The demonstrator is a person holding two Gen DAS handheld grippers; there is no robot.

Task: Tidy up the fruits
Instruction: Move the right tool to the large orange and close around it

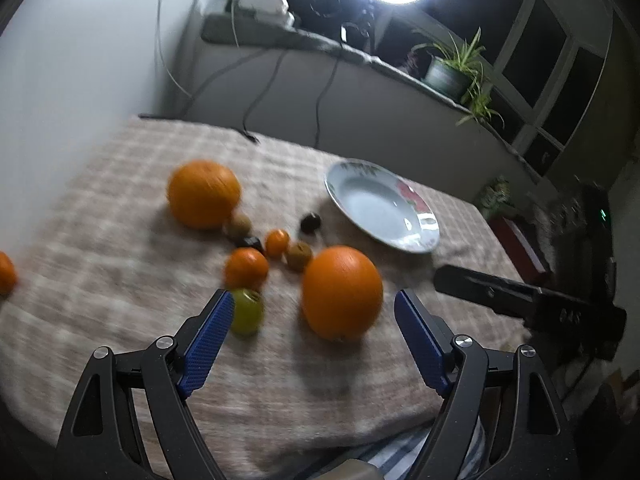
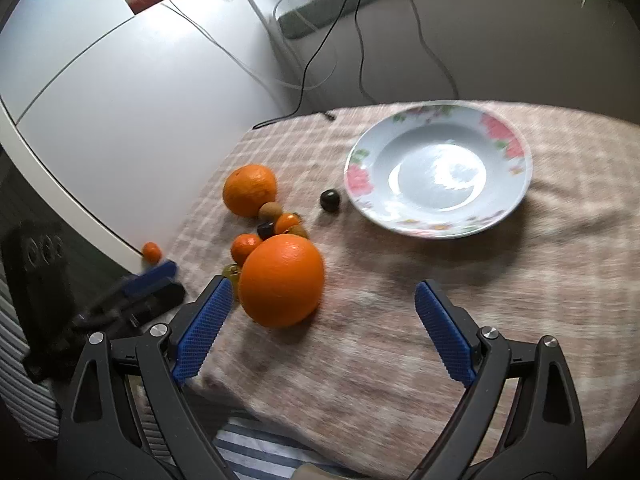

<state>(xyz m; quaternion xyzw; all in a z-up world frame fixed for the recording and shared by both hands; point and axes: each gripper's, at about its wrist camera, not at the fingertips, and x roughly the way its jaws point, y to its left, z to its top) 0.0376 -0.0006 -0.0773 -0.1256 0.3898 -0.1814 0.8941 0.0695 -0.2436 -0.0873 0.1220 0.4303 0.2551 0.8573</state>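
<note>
At the left edge of the desk, which is covered by a checked cloth, a small orange fruit lies alone, well apart from the rest. Further in, a cluster of fruit sits in the left half of the desk. A large orange lies toward the far edge, with a small brown fruit touching it. Just nearer are a dark fruit, a tiny orange one and a small mandarin. A green fruit lies closest to the near edge of the cluster. A second large orange rests beside these, nearer the front edge. A lone dark round fruit sits between the cluster and the flowered plate, just beside its rim. The plate stands toward the far right part of the desk and holds nothing.

The left gripper hangs over the near edge with its jaws spread wide, nothing between the pads; the near large orange lies just ahead of them. The right gripper is also spread wide and grips nothing, the same orange just beyond its left pad.
</note>
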